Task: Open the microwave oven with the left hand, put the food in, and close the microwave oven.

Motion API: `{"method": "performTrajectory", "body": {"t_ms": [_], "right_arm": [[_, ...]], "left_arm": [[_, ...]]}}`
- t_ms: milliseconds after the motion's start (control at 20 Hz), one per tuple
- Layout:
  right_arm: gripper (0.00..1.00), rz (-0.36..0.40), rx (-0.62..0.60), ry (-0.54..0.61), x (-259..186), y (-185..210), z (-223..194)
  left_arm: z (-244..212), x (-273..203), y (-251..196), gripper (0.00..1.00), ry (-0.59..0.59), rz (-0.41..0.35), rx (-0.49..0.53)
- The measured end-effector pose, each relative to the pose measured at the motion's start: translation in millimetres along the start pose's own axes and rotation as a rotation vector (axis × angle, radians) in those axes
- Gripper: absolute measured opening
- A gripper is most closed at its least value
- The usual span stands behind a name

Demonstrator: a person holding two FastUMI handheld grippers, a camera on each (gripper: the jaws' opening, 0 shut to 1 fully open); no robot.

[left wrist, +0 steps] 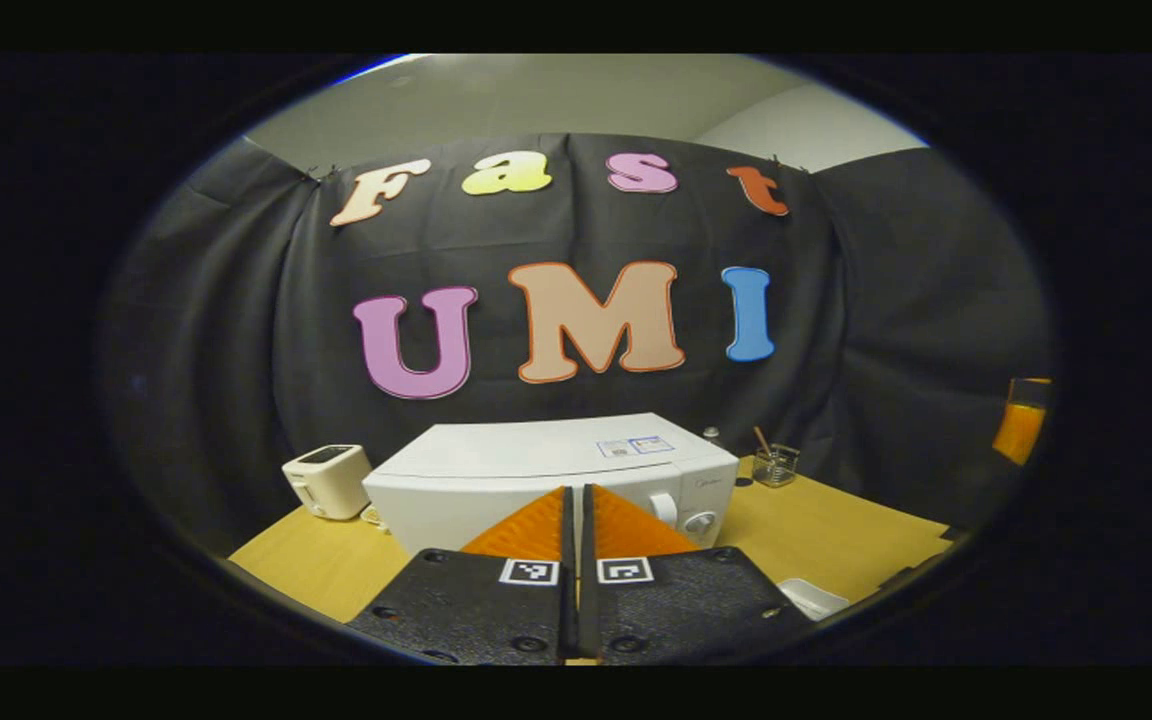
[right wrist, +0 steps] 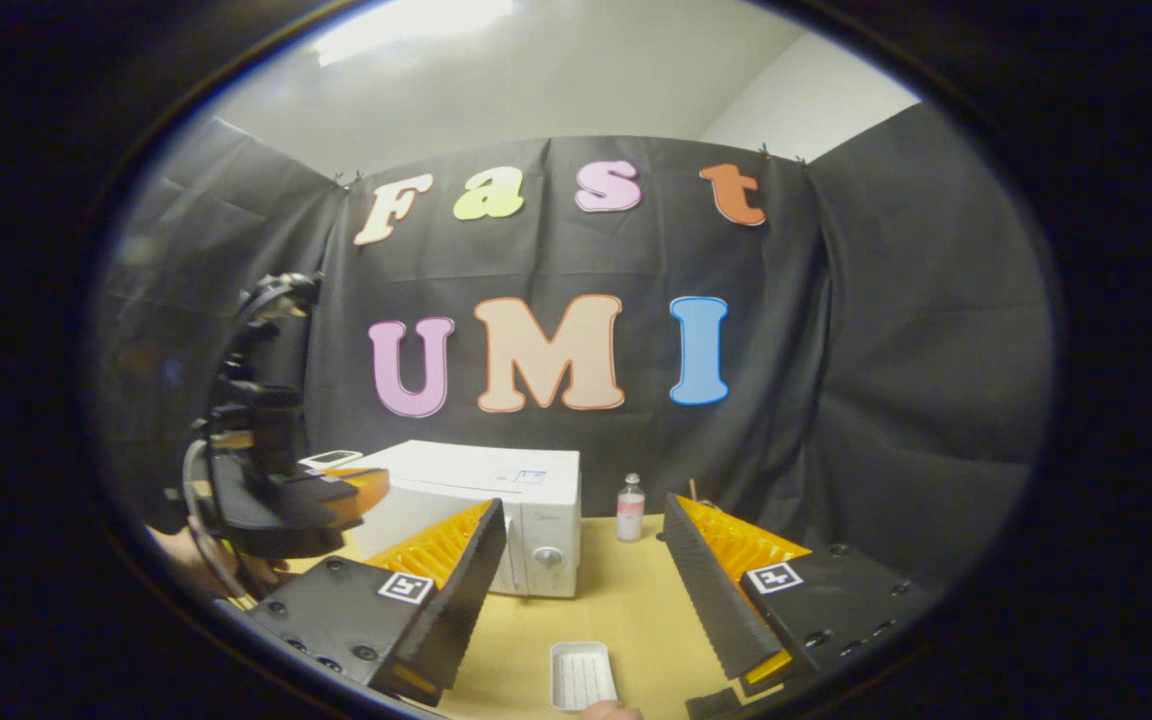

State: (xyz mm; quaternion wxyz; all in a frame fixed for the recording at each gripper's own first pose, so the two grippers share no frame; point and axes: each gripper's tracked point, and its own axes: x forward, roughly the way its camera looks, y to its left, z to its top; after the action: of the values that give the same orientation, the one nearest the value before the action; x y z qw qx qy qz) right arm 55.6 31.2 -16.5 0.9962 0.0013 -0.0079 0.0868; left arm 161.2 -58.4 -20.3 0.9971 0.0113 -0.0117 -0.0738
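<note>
Your microwave oven (right wrist: 496, 490) has a smooth white casing with a soft sheen, plastic-looking dials and paper stickers on top. The tabletop (right wrist: 636, 600) beneath is matt, light wood-look board. The small tray (right wrist: 581, 675) looks like white ribbed plastic. The toaster (left wrist: 328, 480) is smooth cream plastic. The cup (left wrist: 774, 465) is clear and glassy.

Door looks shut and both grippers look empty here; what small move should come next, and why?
Probably bring the left gripper, its fingers closed together, forward to the white box-shaped microwave oven and part them at the door edge: the door is shut, and the small white ribbed tray lies between the right gripper's spread fingers.
</note>
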Motion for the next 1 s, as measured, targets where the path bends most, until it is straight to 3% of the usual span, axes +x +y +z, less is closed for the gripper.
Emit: {"method": "performTrajectory", "body": {"t_ms": [200,250,300,550,700,750,800,850,1000], "right_arm": [[0.87,0.055,-0.017,-0.017,7.2,23.9,14.3],[0.97,0.068,-0.022,-0.027,8.5,29.7,20.9],[0.87,0.078,-0.026,-0.034,9.2,33.7,25.2],[0.87,0.111,-0.033,-0.044,11.2,53.2,35.9],[0.87,0.123,-0.025,-0.045,9.7,61.3,39.6],[0.87,0.124,-0.030,-0.049,10.5,62.7,41.7],[0.87,0.123,-0.035,-0.051,9.9,62.4,43.1],[0.87,0.123,-0.034,-0.052,9.3,62.8,44.8],[0.87,0.117,-0.024,-0.066,8.6,61.5,52.3]], "left_arm": [[28.6,-35.2,19.8,0.00,-0.030,0.044,-0.009],[35.4,-42.8,22.8,0.00,-0.037,0.050,-0.012],[40.8,-49.6,25.1,0.00,-0.042,0.050,-0.023],[58.0,-79.9,27.3,0.02,-0.063,0.048,-0.040],[63.2,-90.9,22.7,0.50,-0.069,0.012,-0.056],[63.2,-93.0,23.8,0.70,-0.067,0.016,-0.057],[60.0,-94.3,25.0,0.79,-0.052,0.026,-0.050],[61.5,-98.3,25.0,0.95,-0.051,0.023,-0.055],[63.1,-104.0,22.4,0.99,-0.049,0.021,-0.093]]}}
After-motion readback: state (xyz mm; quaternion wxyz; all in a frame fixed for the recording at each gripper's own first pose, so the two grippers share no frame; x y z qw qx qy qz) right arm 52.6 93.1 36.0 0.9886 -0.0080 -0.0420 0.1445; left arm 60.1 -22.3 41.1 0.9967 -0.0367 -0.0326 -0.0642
